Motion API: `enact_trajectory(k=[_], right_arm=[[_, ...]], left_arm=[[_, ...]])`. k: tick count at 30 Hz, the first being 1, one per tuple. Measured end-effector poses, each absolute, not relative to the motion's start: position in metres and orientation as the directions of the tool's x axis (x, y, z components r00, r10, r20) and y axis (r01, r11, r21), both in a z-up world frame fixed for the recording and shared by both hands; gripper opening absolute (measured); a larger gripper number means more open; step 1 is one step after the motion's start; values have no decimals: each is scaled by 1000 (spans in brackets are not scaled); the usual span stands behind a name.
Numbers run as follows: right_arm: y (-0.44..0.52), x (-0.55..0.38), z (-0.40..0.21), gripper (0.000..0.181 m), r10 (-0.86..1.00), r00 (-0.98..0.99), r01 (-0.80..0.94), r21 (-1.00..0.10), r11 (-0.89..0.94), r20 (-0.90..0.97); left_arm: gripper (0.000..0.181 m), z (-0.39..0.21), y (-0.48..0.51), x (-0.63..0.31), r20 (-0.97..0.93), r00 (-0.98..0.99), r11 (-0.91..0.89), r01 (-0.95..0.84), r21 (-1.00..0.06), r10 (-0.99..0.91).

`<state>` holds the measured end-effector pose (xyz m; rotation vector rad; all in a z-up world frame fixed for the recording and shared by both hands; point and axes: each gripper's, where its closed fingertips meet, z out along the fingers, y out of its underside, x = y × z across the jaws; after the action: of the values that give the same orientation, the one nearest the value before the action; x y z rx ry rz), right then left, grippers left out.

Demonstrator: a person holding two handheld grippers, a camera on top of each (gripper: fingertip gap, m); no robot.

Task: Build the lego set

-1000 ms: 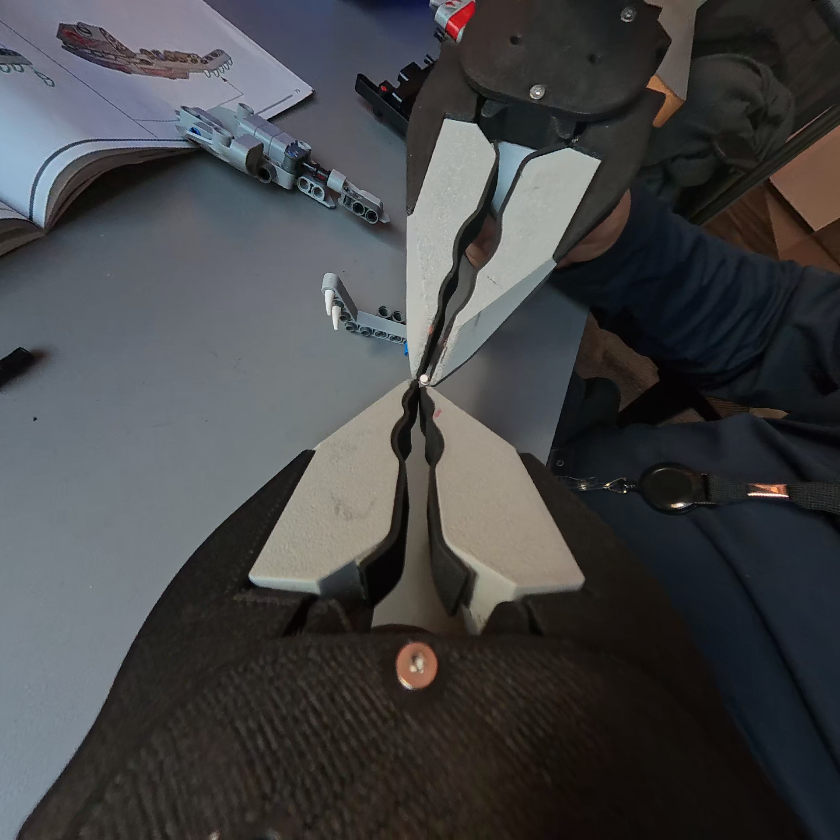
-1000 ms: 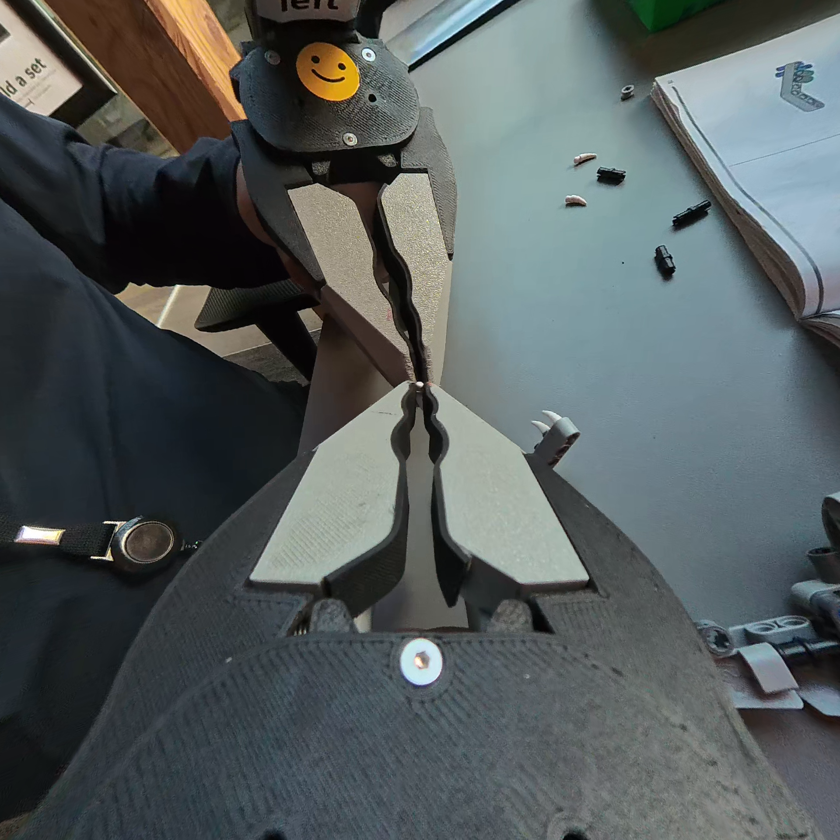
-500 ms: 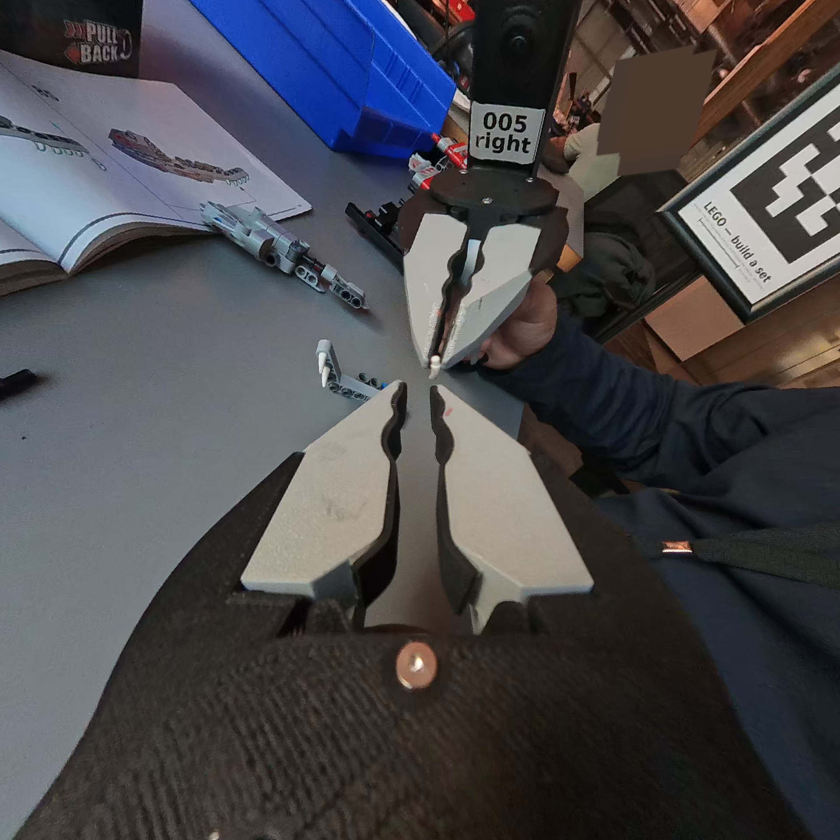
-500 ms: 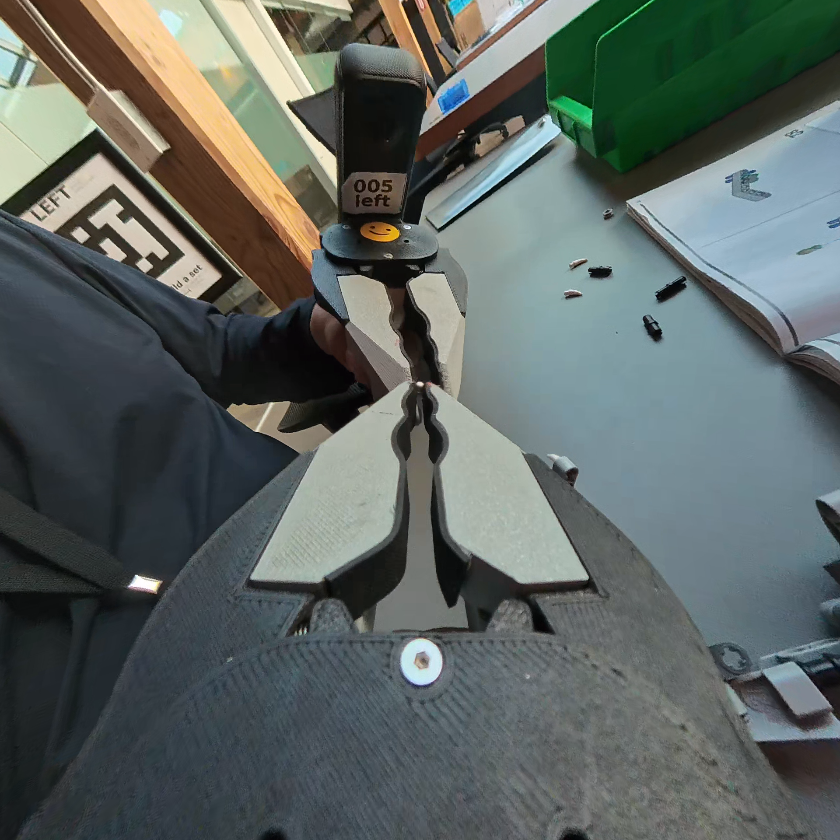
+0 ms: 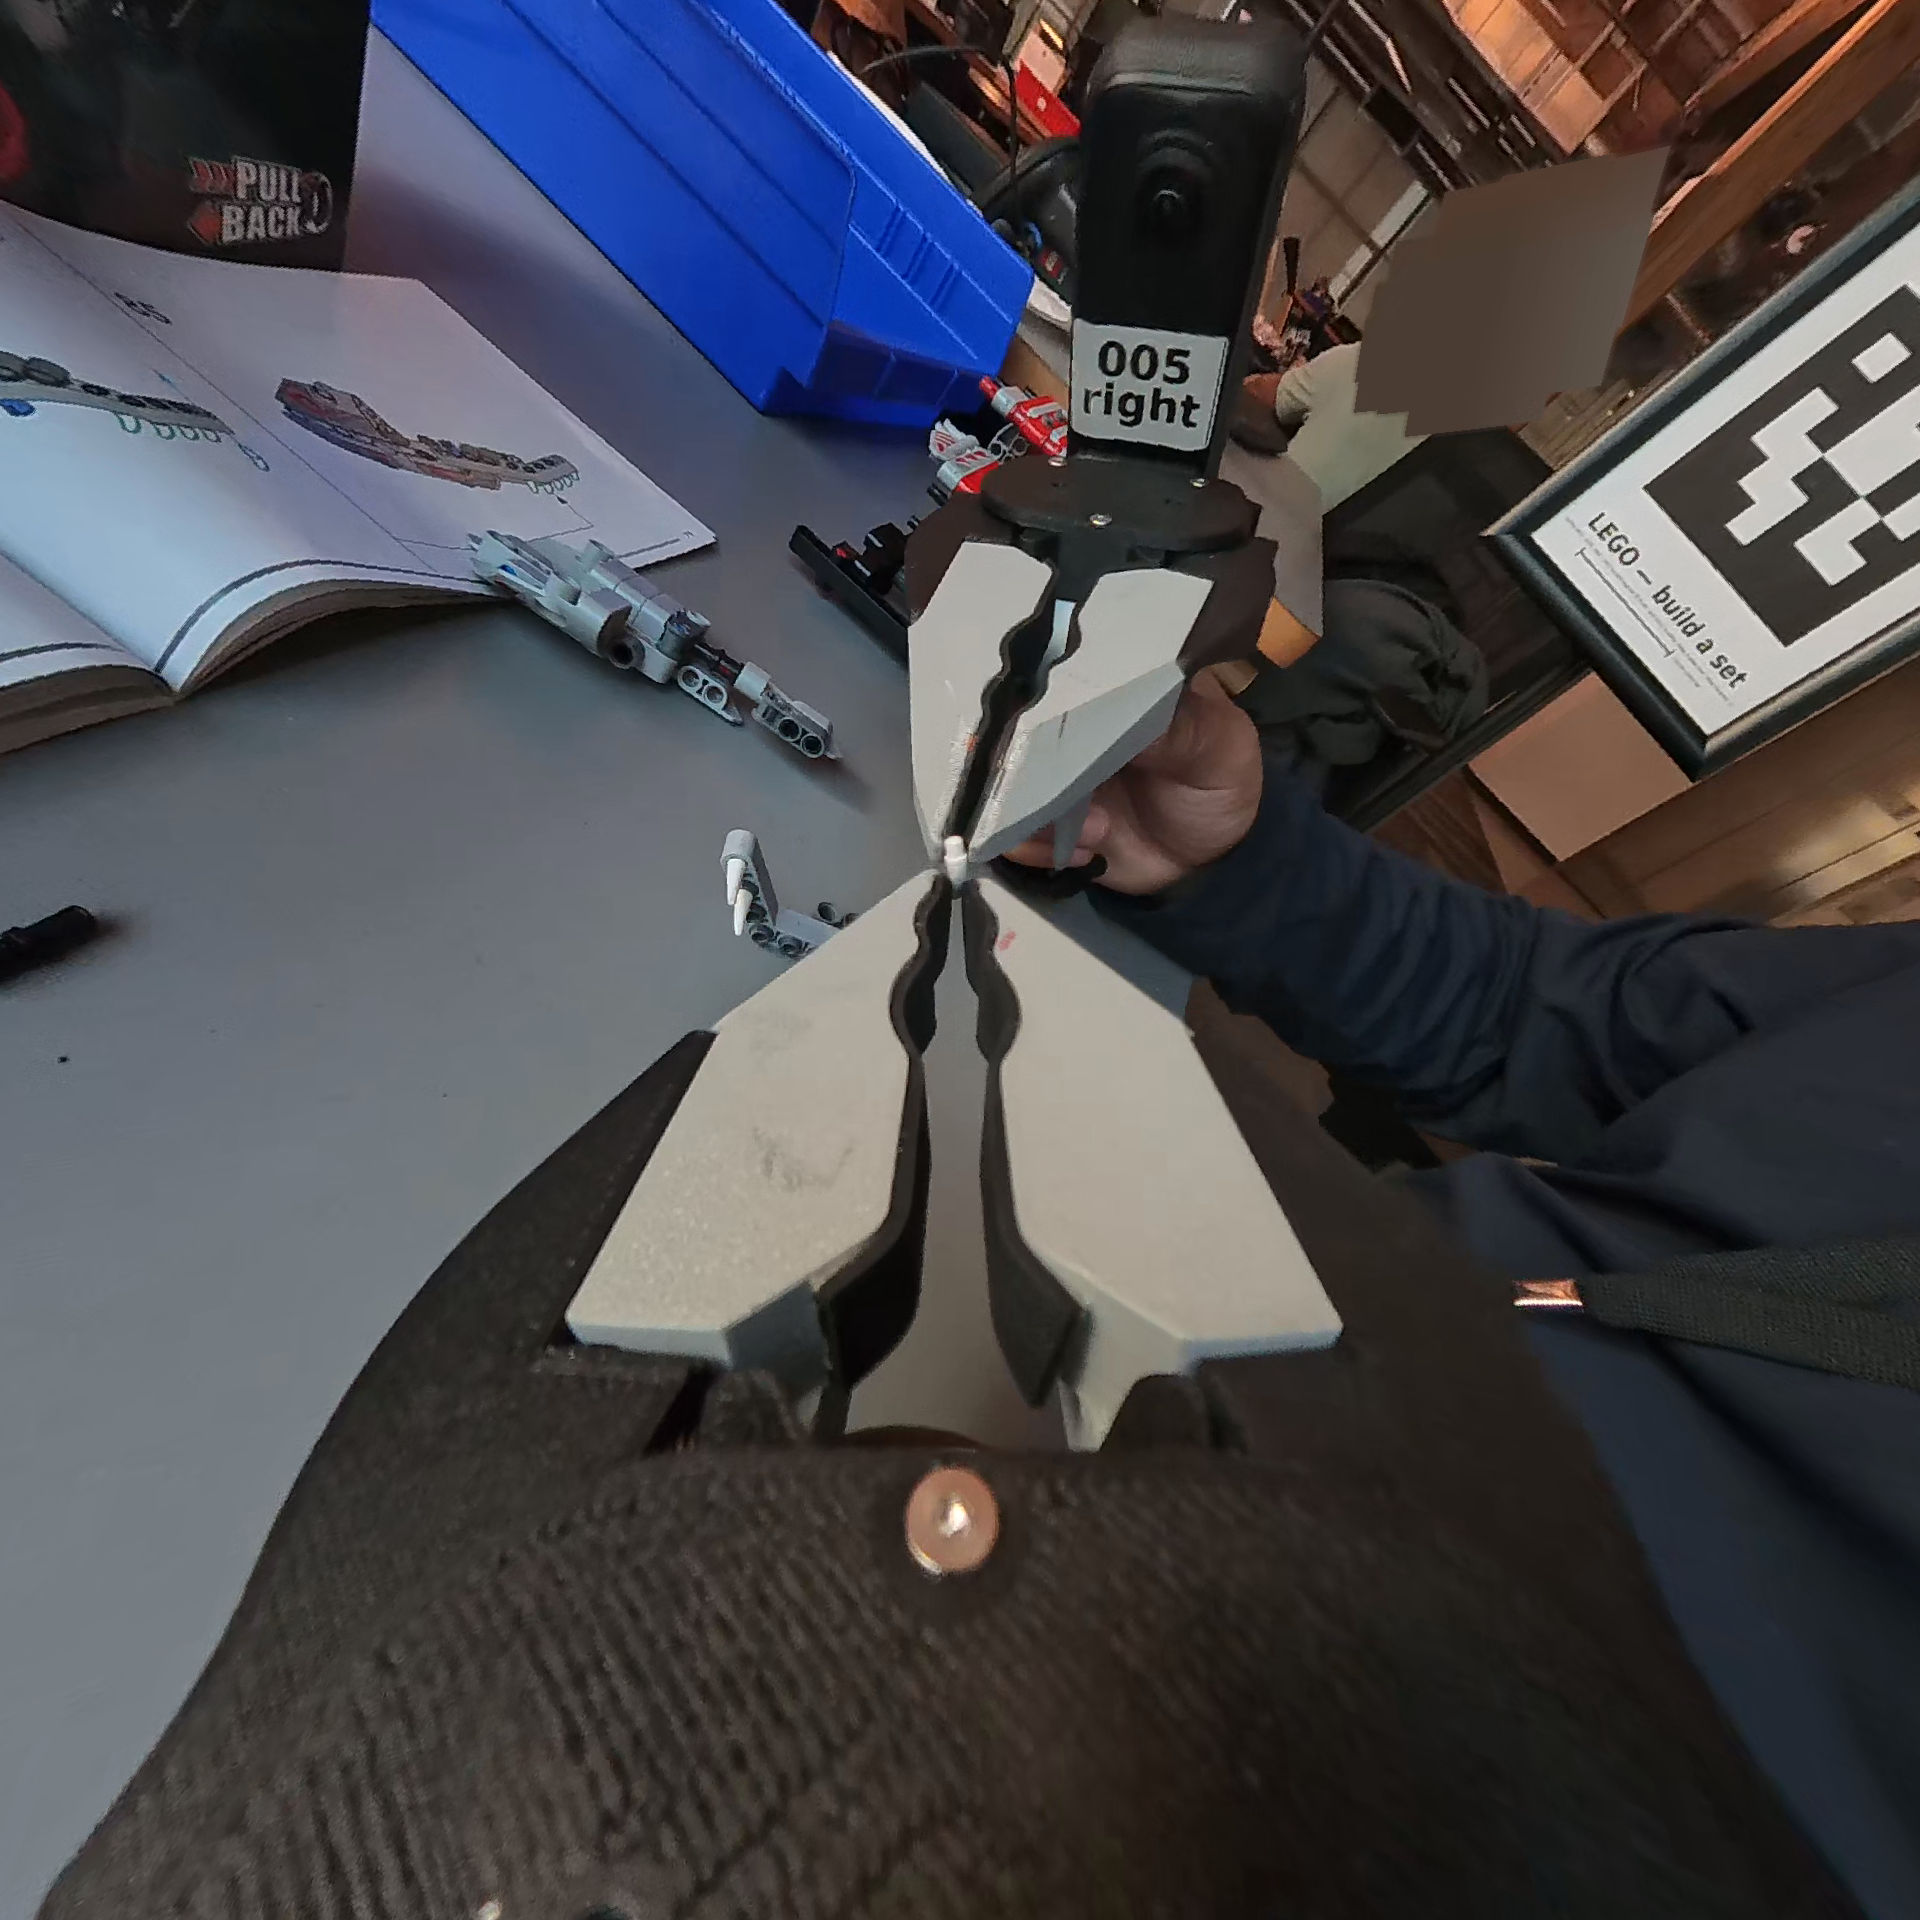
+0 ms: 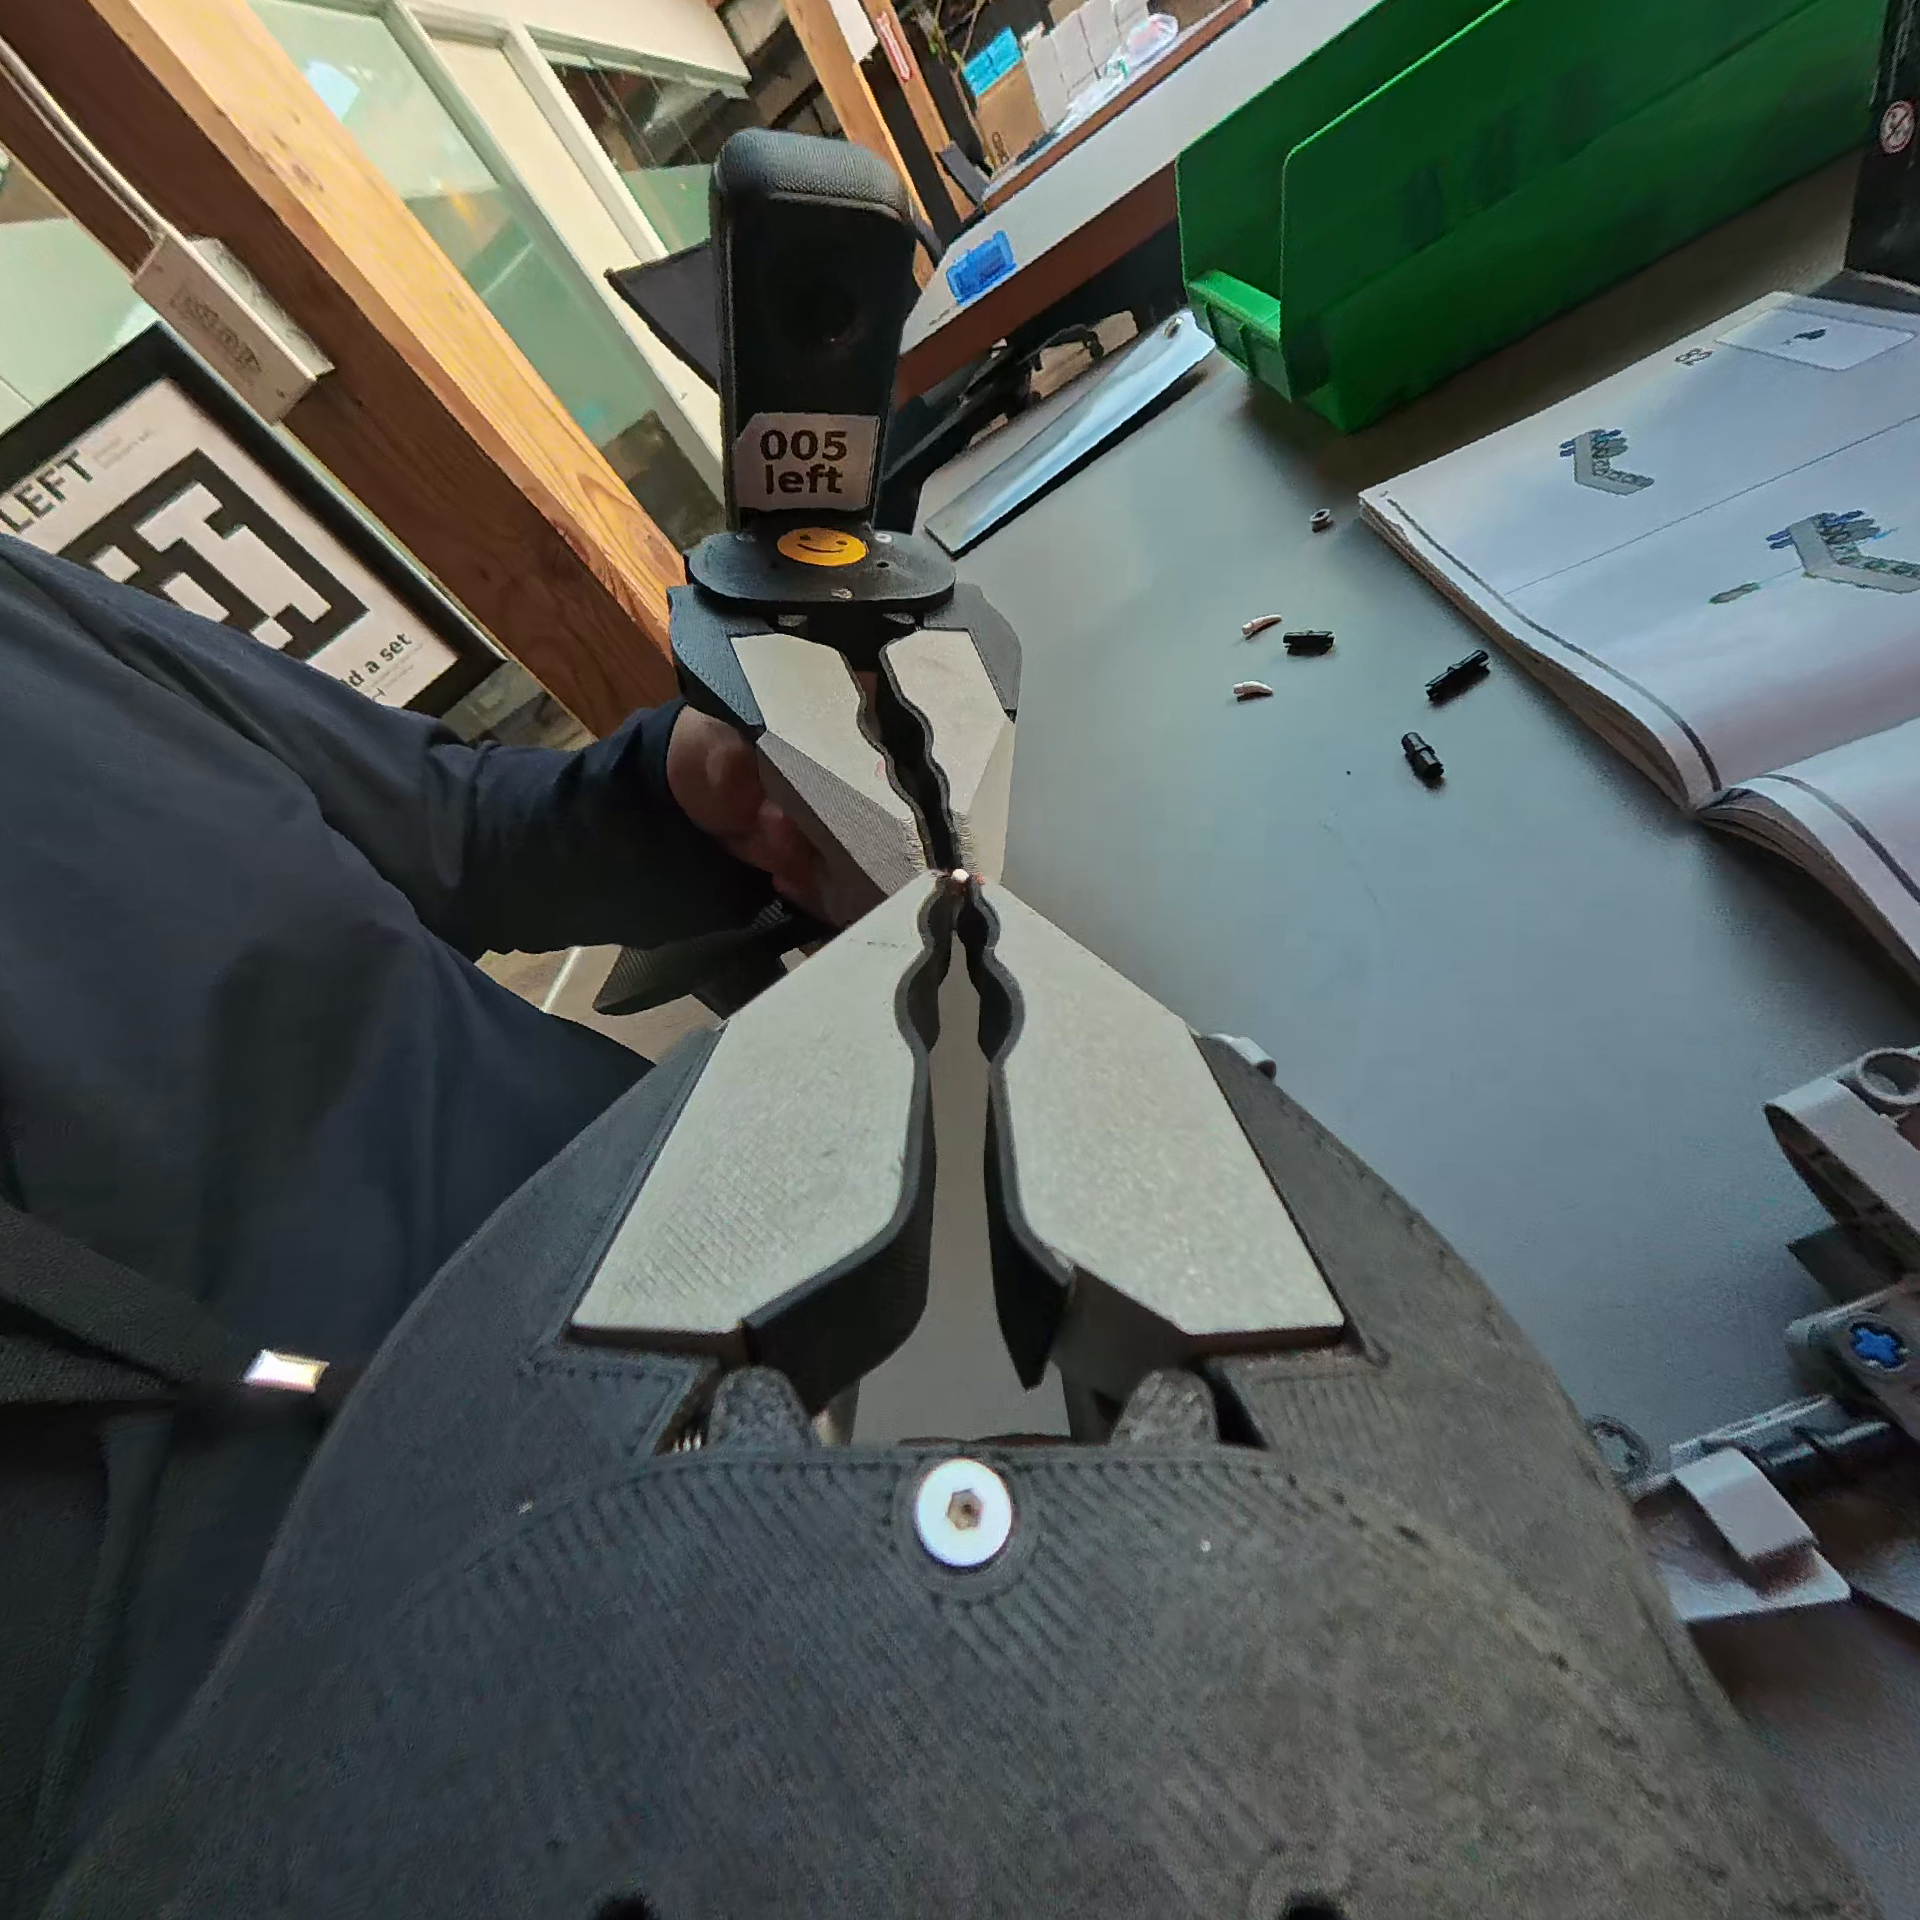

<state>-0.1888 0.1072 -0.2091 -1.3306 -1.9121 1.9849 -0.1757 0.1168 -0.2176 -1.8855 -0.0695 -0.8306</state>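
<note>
A tiny white tooth piece (image 5: 952, 854) sits pinched between the two grippers, which meet tip to tip above the table's near edge. My right gripper (image 5: 954, 844) comes down from above, shut on the tooth. My left gripper (image 5: 949, 889) is shut, its tips closed on the tooth's lower end. In the right wrist view the tooth (image 6: 956, 879) shows between my right gripper (image 6: 958, 900) and the left gripper (image 6: 950, 852). A grey beam with two white teeth (image 5: 764, 902) lies on the grey table (image 5: 312, 935) just left of the tips.
A grey part-built model (image 5: 623, 613) lies by the open instruction booklet (image 5: 260, 468). A blue bin (image 5: 727, 187) and red-and-white pieces (image 5: 997, 436) stand behind. The right wrist view shows a green bin (image 6: 1507, 208), loose teeth (image 6: 1260, 624), black pins (image 6: 1457, 673) and the model (image 6: 1849, 1195). Only a small space, under 4 cm, lies between the two pairs of fingers.
Half a second ago my left gripper was open and apart from the right one. It has closed again at the tooth, tip to tip. The right gripper kept hold of the tooth.
</note>
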Motion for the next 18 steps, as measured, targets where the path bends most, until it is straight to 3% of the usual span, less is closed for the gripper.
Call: enact_trajectory(k=[12,18], right_arm=[[95,-174,-209,7,517,-699,505,-853,-131,-494],[92,-161,-188,6,357,-753,506,-833,-222,-553]], left_arm=[[0,-224,107,-151,576,709,-581,286,-762,-407],[0,-206,98,-138,623,594,-566,316,-762,-508]])
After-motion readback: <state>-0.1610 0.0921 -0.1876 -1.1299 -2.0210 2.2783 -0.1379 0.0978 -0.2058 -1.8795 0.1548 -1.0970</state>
